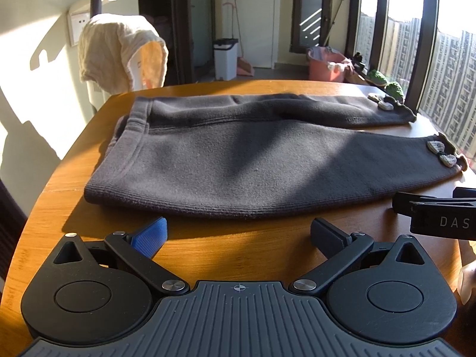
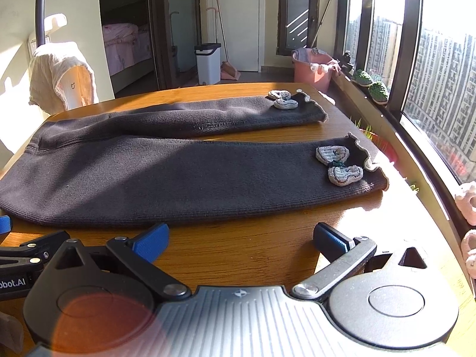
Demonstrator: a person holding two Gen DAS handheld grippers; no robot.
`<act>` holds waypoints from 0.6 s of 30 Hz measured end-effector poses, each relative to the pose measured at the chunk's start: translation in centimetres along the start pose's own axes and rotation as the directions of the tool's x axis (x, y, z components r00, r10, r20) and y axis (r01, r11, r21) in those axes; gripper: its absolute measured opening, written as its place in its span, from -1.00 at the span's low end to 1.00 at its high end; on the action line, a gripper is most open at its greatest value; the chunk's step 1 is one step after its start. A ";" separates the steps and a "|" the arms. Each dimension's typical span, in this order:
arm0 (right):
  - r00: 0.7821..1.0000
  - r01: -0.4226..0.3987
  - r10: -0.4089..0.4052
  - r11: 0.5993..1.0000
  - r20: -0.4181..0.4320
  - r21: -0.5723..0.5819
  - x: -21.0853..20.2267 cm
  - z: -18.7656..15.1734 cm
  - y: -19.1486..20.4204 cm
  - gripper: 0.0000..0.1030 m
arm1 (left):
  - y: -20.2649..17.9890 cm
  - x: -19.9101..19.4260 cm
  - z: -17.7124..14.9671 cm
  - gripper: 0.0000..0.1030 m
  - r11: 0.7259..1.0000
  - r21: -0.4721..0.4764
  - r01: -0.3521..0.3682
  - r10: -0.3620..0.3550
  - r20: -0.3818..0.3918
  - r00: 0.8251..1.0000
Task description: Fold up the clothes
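A pair of dark grey knit trousers (image 1: 238, 160) lies flat on the wooden table (image 1: 208, 247), waistband at the left, both legs running right, each cuff with a grey bow (image 2: 339, 163). The trousers also show in the right wrist view (image 2: 166, 175). My left gripper (image 1: 238, 235) is open and empty, just in front of the near edge of the trousers at the waist end. My right gripper (image 2: 241, 241) is open and empty, in front of the near leg; its body shows in the left wrist view (image 1: 434, 217).
A chair draped with a cream towel (image 1: 119, 53) stands behind the table's left end. A white bin (image 1: 225, 58) and a pink basket (image 1: 327, 65) stand on the floor beyond. A window sill with green shoes (image 2: 372, 84) runs along the right.
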State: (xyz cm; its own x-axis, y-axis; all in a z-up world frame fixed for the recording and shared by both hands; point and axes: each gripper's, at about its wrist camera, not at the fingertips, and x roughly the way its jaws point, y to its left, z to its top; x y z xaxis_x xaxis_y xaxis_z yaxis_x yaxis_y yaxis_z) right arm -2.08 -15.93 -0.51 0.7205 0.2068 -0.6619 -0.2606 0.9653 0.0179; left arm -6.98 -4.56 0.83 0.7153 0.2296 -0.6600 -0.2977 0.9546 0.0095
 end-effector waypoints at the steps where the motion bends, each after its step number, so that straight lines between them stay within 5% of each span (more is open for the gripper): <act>1: 1.000 -0.006 0.006 1.000 0.000 -0.006 0.0 0.0 0.0 1.00 | 0.0 0.1 0.0 1.00 1.000 -0.003 -0.004 0.004 0.000 1.000; 18: 0.999 -0.035 0.035 0.999 -0.003 -0.031 -0.2 -0.1 -0.3 1.00 | 0.3 0.1 0.2 1.00 0.998 -0.036 -0.043 0.043 -0.001 0.999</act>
State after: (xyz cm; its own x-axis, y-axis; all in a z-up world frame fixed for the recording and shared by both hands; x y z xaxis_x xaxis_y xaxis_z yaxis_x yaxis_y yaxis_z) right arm -2.23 -16.27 -0.44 0.7089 0.2395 -0.6634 -0.3053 0.9521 0.0174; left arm -6.88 -4.24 0.88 0.7014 0.2701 -0.6596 -0.3509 0.9364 0.0104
